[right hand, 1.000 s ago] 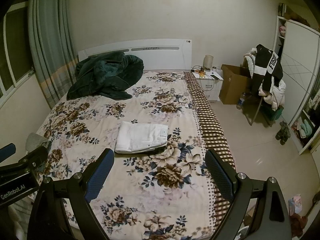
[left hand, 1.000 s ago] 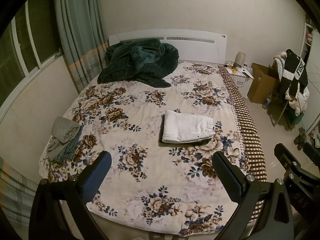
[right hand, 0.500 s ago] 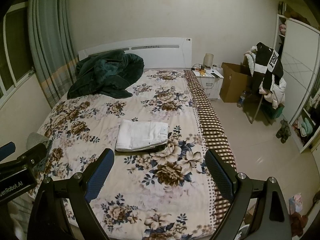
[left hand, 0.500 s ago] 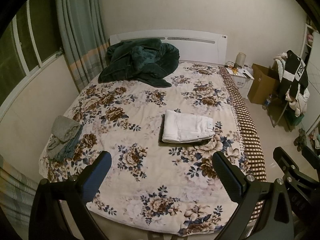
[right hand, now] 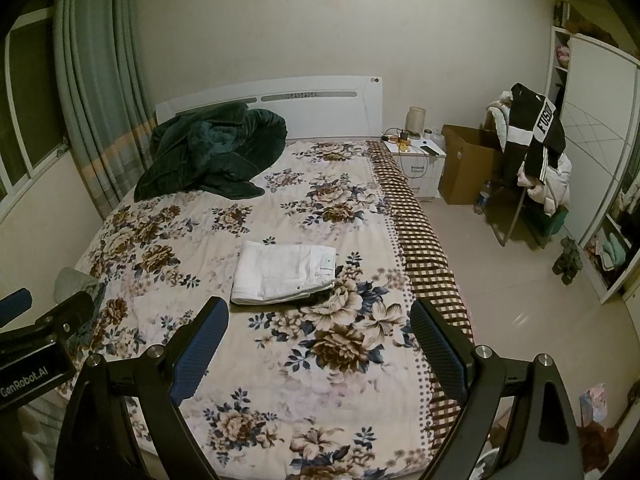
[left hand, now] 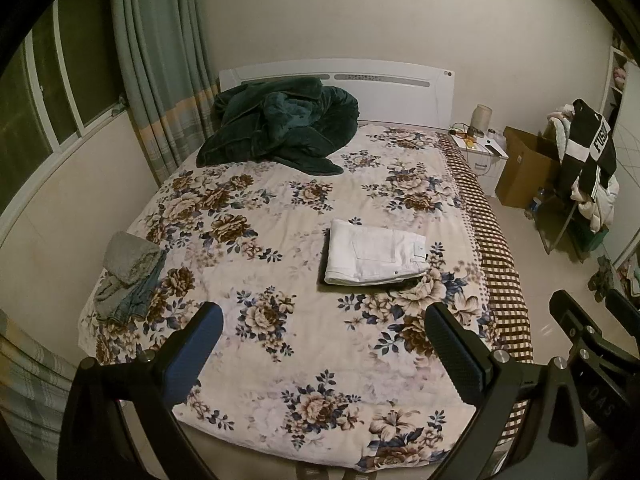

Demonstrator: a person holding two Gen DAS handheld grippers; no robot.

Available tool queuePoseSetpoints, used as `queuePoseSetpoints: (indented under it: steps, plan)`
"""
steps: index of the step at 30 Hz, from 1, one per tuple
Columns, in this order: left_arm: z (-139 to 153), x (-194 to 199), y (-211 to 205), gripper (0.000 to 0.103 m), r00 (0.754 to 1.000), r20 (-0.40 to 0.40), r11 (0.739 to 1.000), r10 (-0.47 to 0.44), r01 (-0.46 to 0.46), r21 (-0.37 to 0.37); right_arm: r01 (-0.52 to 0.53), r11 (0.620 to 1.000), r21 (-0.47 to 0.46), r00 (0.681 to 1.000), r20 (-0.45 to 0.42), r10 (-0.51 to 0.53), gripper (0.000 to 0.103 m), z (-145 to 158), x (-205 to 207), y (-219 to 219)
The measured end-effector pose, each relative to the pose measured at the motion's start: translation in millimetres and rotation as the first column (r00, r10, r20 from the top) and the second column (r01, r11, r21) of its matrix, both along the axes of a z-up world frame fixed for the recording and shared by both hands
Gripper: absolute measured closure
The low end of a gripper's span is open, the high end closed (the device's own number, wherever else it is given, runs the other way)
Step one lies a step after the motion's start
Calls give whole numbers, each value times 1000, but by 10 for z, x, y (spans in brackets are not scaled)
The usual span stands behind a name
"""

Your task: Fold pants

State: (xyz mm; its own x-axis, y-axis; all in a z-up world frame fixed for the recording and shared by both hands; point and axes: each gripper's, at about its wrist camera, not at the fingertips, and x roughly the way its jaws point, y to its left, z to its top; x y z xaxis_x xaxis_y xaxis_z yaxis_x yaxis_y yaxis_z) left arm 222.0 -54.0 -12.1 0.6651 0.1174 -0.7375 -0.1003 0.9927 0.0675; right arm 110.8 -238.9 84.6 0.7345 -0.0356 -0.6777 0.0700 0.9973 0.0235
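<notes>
White pants (left hand: 376, 257) lie folded in a neat rectangle on the floral bedspread (left hand: 280, 208), right of the bed's middle; they also show in the right wrist view (right hand: 285, 273). My left gripper (left hand: 324, 320) is open and empty, held back above the foot of the bed, well short of the pants. My right gripper (right hand: 320, 314) is open and empty too, also held back near the foot of the bed. The right gripper's body (left hand: 592, 344) shows at the right edge of the left wrist view.
A dark green blanket (left hand: 280, 128) is heaped by the white headboard (left hand: 400, 84). A grey and blue clothes pile (left hand: 128, 276) lies at the bed's left edge. A nightstand (right hand: 420, 160), cardboard box (right hand: 468, 164) and clothes-laden rack (right hand: 536, 160) stand right of the bed.
Both views have shifted very slightly, with the bed sliding a little lower in frame. The pants have not moved and both grippers stay open.
</notes>
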Motion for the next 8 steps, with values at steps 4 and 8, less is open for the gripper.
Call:
queuePoseSetpoints:
  steps: [4, 8]
  plan:
    - [0, -2, 9, 0, 1000, 1, 1000, -1, 1, -2, 1, 1000, -1, 1000, 0, -1, 9, 8, 3, -1]
    - [6, -8, -2, 0, 1000, 1, 1000, -1, 1, -7, 2, 1000, -1, 1000, 2, -2, 9, 16, 2, -4]
